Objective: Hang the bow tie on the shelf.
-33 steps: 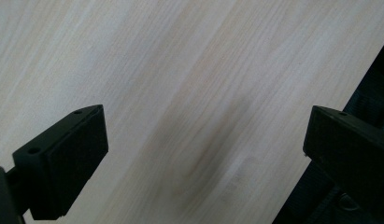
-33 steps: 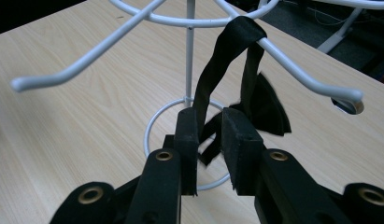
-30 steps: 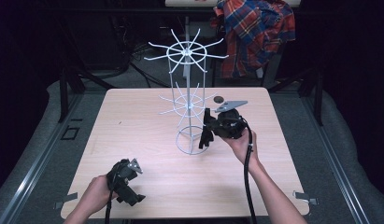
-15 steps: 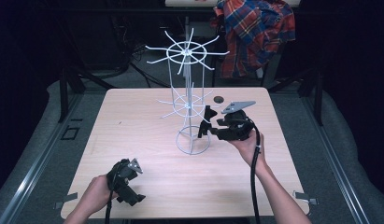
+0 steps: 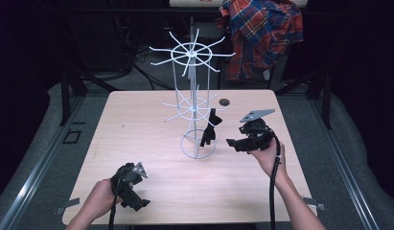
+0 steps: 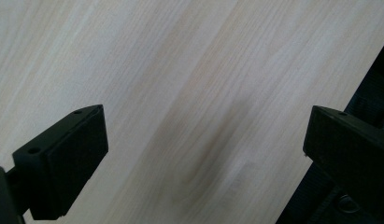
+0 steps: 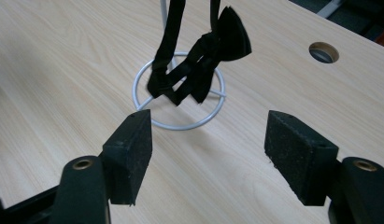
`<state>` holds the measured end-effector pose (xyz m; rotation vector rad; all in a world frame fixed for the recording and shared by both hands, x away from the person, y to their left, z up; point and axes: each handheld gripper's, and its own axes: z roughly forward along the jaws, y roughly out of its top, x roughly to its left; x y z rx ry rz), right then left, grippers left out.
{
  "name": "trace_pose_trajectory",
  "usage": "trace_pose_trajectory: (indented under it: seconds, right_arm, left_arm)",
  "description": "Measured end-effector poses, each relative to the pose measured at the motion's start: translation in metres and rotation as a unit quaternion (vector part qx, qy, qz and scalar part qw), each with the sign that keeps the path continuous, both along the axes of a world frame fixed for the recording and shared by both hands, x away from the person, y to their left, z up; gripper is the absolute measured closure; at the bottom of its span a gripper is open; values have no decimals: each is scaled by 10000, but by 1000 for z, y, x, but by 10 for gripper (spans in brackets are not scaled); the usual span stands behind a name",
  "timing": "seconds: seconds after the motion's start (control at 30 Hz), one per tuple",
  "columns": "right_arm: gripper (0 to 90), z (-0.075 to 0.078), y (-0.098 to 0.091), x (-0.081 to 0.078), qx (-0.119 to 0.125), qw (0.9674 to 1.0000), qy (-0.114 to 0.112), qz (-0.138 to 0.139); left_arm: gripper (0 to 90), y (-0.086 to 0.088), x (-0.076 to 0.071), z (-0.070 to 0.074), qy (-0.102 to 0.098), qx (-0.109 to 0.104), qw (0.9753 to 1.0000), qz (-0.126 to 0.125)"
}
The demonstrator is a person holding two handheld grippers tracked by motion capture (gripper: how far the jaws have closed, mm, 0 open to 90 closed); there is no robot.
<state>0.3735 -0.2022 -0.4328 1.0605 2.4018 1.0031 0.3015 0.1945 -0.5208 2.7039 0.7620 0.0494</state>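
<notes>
Bow tie (image 5: 209, 132) is hanging, black, from a lower arm of the white wire rack (image 5: 195, 106), dangling over the rack's base ring near the middle of the desk (image 5: 137, 124). I am holding the right hand-held gripper (image 5: 231, 143) just beside it, jaws spread wide and empty, pointed at the tie; in the right gripper view the bow tie (image 7: 199, 65) is hanging just beyond the open jaws. I am resting the left hand-held gripper (image 5: 139, 199) near the desk's front edge, jaws wide over bare wood, well apart from the rack. I judge the hanging step is finishing; next I am expecting to draw the right one clear without snagging the strap.
</notes>
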Motion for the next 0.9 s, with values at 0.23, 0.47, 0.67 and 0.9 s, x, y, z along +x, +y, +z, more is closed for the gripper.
trace_pose_trajectory:
  seconds: [0.23,0.47,0.67,0.9]
  right_arm:
    - [240,-1,-8,-5,34,9999,57,-159]
    - [175,-7,-15,-11,-53,9990,349,-286]
    - [160,-18,-23,-20,-287,9968,659,-357]
    - [143,-34,-33,-27,-383,9920,1101,-483]
  left_arm:
    - [1,-7,3,0,-14,-4,9999,-128]
    - [1,-14,7,-1,16,2,9997,-232]
    - [1,-18,9,-1,8,10,9996,-279]
    - [1,-22,11,-1,0,12,9994,-350]
